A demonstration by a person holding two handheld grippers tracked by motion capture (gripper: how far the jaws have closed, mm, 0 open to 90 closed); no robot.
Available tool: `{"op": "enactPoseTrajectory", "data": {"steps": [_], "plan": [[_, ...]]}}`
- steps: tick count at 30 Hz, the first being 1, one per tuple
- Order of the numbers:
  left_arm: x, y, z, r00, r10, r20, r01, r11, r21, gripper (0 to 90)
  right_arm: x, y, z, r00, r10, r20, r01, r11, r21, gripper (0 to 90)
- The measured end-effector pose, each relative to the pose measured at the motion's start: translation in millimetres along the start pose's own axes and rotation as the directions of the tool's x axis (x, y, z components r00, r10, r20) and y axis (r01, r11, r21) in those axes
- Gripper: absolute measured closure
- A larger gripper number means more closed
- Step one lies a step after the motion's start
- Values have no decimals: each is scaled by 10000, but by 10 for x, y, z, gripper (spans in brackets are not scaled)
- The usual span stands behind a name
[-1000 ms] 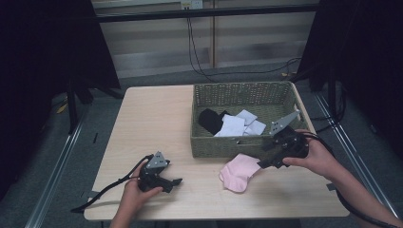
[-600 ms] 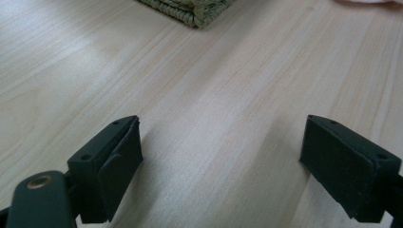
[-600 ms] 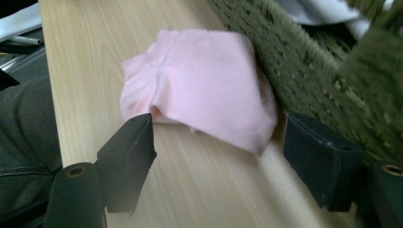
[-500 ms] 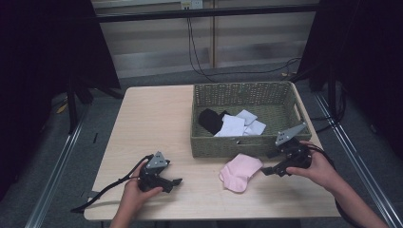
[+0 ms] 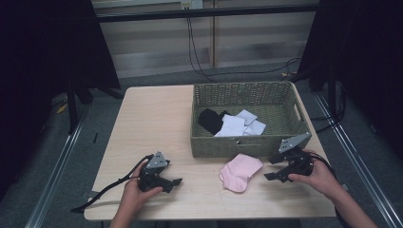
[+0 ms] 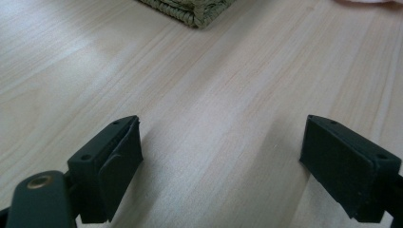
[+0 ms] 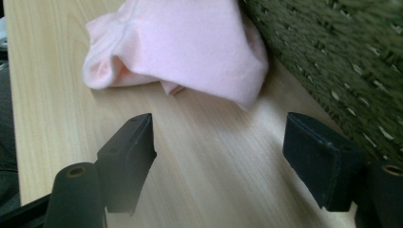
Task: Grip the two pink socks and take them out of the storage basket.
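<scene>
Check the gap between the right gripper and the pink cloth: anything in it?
Nothing. In the right gripper view, only bare table lies between the open right gripper and the pink cloth; the basket runs alongside.

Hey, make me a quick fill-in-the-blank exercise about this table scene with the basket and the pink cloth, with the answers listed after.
1. The pink cloth lies on the table, just outside the woven ____.
2. The right claw points at the cloth with its jaws ____.
3. The left claw has nothing but bare ____ between its jaws.
4. Inside the basket lie white pieces and one ____ piece.

Answers: basket; open; table; black
</scene>
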State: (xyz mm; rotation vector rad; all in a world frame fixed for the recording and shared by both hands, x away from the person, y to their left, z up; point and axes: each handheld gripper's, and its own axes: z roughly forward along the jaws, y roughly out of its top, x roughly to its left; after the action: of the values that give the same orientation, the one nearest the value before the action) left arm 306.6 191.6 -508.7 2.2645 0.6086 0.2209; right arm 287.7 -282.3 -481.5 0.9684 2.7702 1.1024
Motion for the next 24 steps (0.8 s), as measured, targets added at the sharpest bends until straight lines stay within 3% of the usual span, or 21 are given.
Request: {"op": "enactPoseTrajectory", "data": {"steps": [8, 24], "plan": [[0, 0, 0, 10000, 0, 0, 0, 10000, -1, 130, -42, -114, 61, 9996, -102, 248, 102, 9999, -1, 252], [0, 0, 0, 10000, 0, 1, 0, 10000, 1, 130, -42, -254, 74, 9950, -720, 697, 776, 9937, -811, 224]]}}
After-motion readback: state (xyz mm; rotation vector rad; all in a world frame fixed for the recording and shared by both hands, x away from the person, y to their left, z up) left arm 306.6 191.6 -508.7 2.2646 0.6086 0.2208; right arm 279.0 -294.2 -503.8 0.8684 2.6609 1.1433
